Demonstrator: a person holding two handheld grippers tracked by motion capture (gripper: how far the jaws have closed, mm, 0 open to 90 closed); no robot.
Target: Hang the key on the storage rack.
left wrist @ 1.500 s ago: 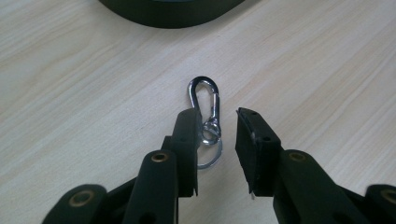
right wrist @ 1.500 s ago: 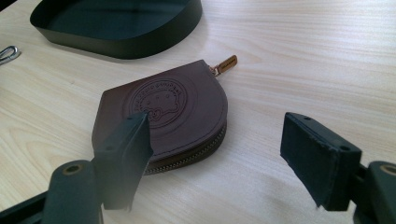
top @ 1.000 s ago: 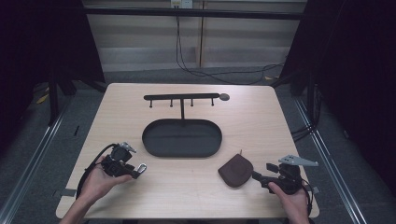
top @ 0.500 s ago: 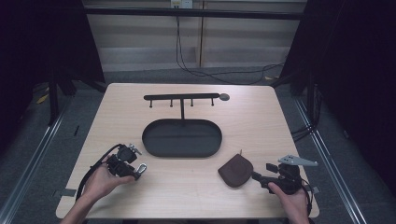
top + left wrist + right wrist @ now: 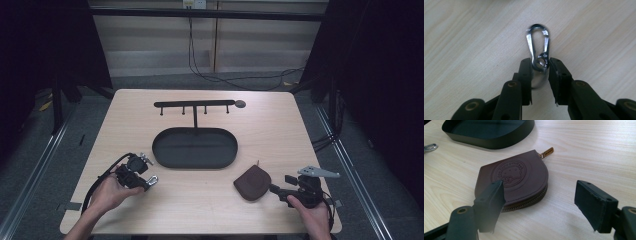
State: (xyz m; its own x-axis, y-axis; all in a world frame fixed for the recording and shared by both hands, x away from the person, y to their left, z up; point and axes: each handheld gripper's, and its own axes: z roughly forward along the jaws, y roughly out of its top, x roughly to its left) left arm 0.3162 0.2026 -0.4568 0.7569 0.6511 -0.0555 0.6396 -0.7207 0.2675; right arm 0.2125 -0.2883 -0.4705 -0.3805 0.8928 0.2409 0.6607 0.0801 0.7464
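Note:
A silver carabiner [image 5: 530,42] lies on the wooden table at the front left, also seen as a small clip [image 5: 152,179]. My left gripper [image 5: 540,67] has just been closing, and its pads now press on the carabiner's lower end; the person's hand holds it [image 5: 146,182] low over the table. A brown zipped coin pouch [image 5: 514,177] with an embossed round emblem lies at the front right [image 5: 253,183]. My right gripper [image 5: 540,186] stands open just short of it, one jaw over the pouch's near edge and the other out beside it, and shows behind the pouch [image 5: 274,189].
A black oval tray [image 5: 156,147] sits in the middle of the table; its wall [image 5: 489,141] lies beyond the pouch. Behind it stands a black T-shaped rack [image 5: 195,105] with several hooks. Cables trail from both grippers. Dark floor surrounds the table.
The left gripper's jaws have drawn in onto the carabiner, with the hand shifting only slightly. The right hand, the pouch and the tray have stayed where they were.

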